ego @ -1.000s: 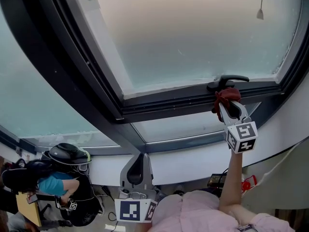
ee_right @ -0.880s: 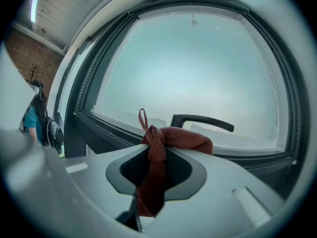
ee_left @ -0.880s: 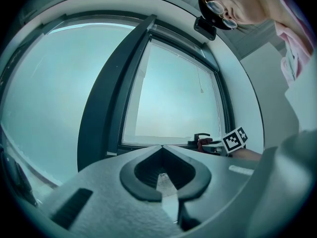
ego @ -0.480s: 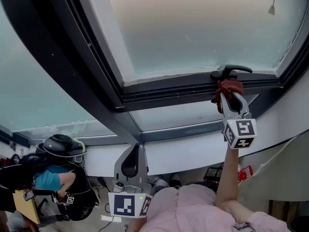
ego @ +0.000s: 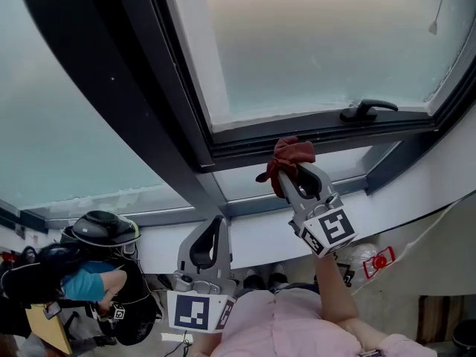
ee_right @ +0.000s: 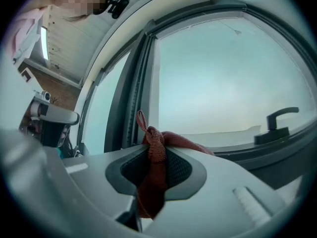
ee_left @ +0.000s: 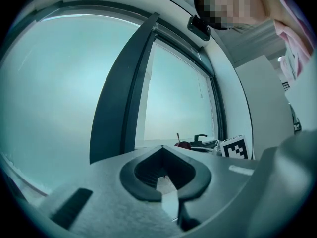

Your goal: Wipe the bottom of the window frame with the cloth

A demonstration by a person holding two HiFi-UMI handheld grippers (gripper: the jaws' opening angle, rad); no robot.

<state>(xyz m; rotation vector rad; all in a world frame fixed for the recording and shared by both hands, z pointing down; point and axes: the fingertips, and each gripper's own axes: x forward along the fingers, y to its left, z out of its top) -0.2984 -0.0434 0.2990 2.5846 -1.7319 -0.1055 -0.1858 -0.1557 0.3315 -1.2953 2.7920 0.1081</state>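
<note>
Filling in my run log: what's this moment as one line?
right gripper: shut on cloth | cloth: at bottom window frame, left of handle | left gripper: shut, empty, low

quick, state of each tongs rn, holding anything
left tongs: shut, nothing between them
right tongs: shut on the red cloth

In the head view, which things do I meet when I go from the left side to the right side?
dark helmet → left gripper → red cloth → black window handle → cord pull
</note>
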